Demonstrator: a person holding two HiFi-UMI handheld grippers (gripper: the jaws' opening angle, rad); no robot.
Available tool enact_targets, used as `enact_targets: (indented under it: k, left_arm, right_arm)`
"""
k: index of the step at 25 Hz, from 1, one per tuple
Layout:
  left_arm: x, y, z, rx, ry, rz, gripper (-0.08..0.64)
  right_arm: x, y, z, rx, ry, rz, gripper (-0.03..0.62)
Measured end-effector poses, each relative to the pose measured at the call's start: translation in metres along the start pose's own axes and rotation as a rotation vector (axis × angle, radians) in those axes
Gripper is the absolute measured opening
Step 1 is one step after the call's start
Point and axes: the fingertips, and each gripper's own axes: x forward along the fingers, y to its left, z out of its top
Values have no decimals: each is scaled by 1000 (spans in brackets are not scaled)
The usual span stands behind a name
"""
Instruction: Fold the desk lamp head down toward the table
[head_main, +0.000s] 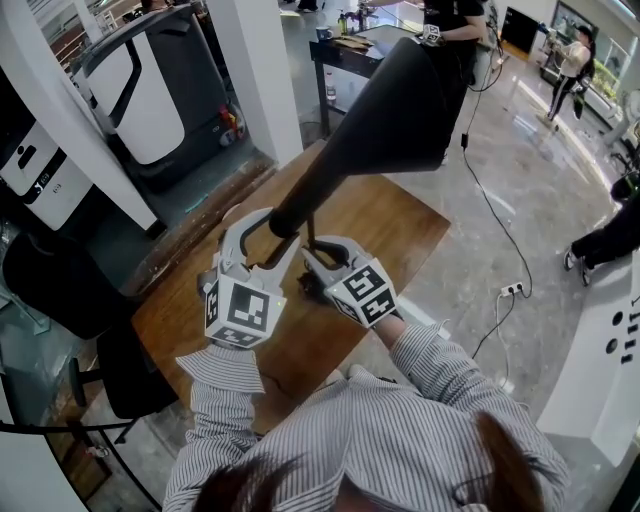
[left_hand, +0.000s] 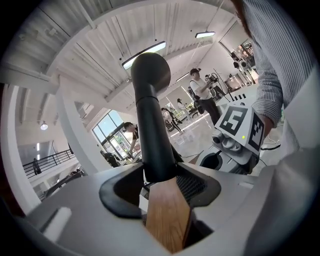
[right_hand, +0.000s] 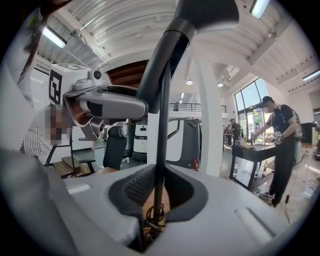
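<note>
Below the lamp head (head_main: 400, 100), the left gripper (head_main: 265, 240) clamps its thick neck (head_main: 308, 190), likely for leverage, while the right gripper (head_main: 318, 258), lower, pinches the thin stem (right_hand: 161, 145) steady.

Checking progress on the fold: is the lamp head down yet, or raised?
Raised, not folded. The lamp head stands high above the table, its neck rising from the left tongs.

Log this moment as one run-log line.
left gripper: shut on lamp neck | right gripper: shut on lamp stem | lamp head: raised, not yet folded | table: wooden
</note>
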Motion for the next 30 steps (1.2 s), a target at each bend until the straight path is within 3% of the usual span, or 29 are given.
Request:
enact_targets:
  k: [24, 30]
  left_arm:
    - [-10, 10, 2, 169, 96, -18, 215]
    - [-10, 10, 1, 179, 95, -25, 216]
  right_arm:
    - [0, 0, -1, -7, -7, 2, 55]
    - [0, 1, 0, -8, -8, 4, 55]
